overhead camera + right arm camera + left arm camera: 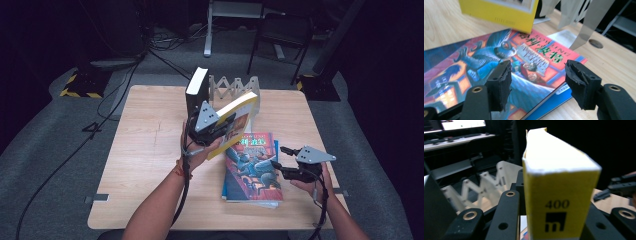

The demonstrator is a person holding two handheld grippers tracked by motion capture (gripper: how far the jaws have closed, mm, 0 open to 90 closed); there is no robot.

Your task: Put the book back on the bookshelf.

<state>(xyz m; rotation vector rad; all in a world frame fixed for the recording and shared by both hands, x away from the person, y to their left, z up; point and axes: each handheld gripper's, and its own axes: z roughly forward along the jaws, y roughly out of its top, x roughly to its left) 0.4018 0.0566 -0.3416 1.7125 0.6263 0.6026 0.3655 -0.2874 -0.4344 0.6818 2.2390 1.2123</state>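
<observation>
Resting nearest on the worktop (150,150), two books are still waiting in a stack, the illustrated book (252,167) lying on a blue one (554,102). Left tongs (220,125) are gripping the yellow book (239,112), holding it lifted and tilted before the white folding rack (235,89), where one dark book (196,92) is already standing upright. Right tongs (280,156) are hanging released over the stack. By my judgement, about a quarter is finished.

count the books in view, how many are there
4: a dark book upright in the white rack, a yellow book in the left gripper, a colourful book flat atop a blue one.
</observation>
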